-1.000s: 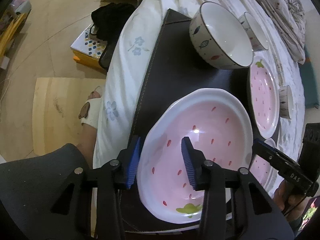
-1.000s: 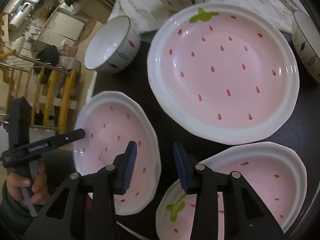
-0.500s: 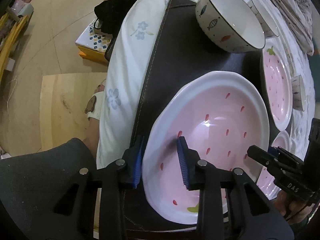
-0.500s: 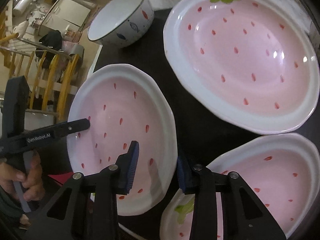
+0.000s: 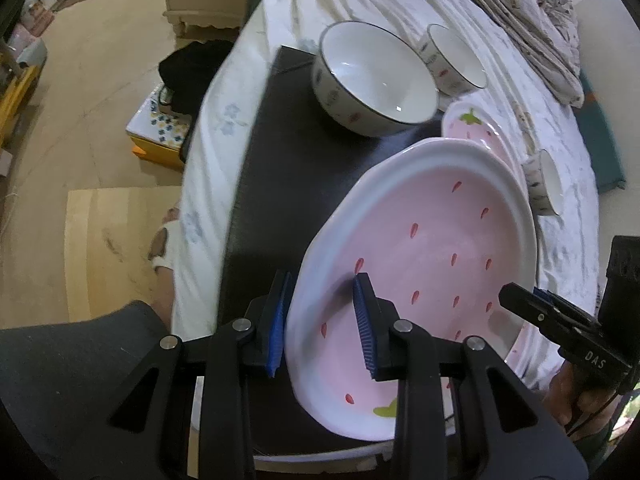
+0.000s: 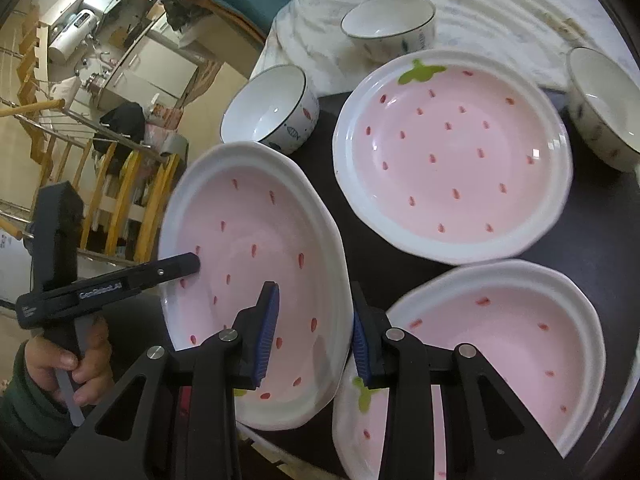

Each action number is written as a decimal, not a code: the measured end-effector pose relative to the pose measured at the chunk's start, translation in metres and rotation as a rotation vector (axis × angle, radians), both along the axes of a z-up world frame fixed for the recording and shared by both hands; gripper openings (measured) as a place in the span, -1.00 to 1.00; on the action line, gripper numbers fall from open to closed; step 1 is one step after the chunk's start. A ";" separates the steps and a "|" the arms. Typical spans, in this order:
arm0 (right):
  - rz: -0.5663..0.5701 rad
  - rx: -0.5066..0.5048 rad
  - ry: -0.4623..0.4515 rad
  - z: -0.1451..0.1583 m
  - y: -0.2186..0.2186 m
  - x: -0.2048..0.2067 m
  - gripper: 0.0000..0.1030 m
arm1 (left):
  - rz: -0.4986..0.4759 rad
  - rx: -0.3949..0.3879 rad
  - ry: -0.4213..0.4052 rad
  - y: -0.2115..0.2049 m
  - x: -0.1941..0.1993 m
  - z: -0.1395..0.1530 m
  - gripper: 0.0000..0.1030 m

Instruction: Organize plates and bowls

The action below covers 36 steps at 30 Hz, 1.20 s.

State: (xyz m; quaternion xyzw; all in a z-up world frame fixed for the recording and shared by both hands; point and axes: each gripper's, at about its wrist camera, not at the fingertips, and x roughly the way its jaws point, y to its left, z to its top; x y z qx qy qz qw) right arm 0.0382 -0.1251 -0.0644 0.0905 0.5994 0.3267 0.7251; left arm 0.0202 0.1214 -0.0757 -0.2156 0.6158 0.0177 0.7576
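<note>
Left gripper [image 5: 322, 320] and right gripper [image 6: 312, 330] each straddled opposite rims of one strawberry plate [image 6: 248, 264], jaws partly closed; firm contact could not be confirmed. Plate tilted above dark mat [image 5: 288, 152]. Step judged: lifting for stacking. Next: clear the neighbouring near plate [image 6: 500, 344]; large plate [image 6: 448, 152] and fish bowl [image 6: 272, 112] crowded the route.

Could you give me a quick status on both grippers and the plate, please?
Left gripper and right gripper both shut on raised plate, opposite rims. Two plates, three bowls remain. Path clear.
</note>
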 end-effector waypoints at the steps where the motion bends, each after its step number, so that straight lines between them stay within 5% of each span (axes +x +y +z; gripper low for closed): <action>1: -0.006 -0.002 -0.002 0.002 -0.001 0.000 -0.30 | -0.013 -0.008 0.000 -0.005 0.000 0.001 -0.47; 19: -0.336 -0.041 0.045 0.010 -0.147 -0.037 -0.30 | -0.319 -0.070 -0.002 -0.150 0.014 0.017 -0.47; 36: -0.440 -0.121 0.131 -0.027 -0.180 -0.035 -0.30 | -0.423 0.031 0.094 -0.197 0.017 -0.017 -0.47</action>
